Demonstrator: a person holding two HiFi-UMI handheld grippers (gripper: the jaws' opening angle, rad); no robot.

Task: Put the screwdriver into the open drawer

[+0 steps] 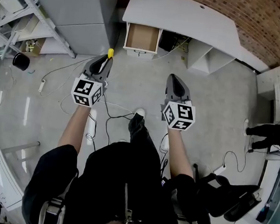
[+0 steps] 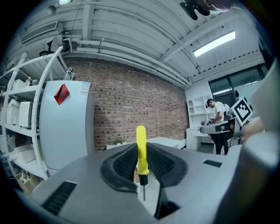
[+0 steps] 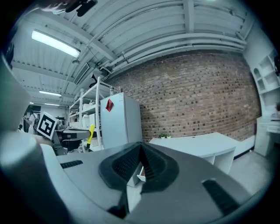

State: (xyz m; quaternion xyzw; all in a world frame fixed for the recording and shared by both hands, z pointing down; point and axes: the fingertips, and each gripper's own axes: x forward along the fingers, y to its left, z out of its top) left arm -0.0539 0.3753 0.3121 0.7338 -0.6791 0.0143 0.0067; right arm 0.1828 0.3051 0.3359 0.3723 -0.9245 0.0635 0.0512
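The pale concrete floor (image 1: pixel 220 97) takes up most of the room, and a brick wall (image 1: pixel 272 21) closes off the far side. Against that wall runs a long white desk (image 1: pixel 188 17). To its left stands a tall grey cabinet (image 1: pixel 76 4), and further left again a white shelving rack (image 1: pixel 22 4).

A person in dark clothes (image 1: pixel 118 181) faces the desk from the near side with both forearms stretched out, one gripper in each hand. Well off to the right, a second person (image 1: pixel 268 133) stands by another white counter. Thin cables (image 1: pixel 110 113) trail across the floor just in front of the near person's feet.

The open drawer (image 1: pixel 142 38) is pulled out from the left end of the desk, and its brown inside is plain to see. I can't make out anything lying in it from here.

The left gripper (image 1: pixel 106 59) is held up in the air, pointing toward the drawer but clear of it. Its jaws are clamped on the screwdriver (image 2: pixel 141 146), which stands upright between the pads. The yellow handle sticks up past the jaw tips, and the thin metal shaft hangs down below the black collar.

The right gripper (image 1: pixel 174 78) is level with the left one and well apart from it. Its jaws are pressed together with nothing between them.
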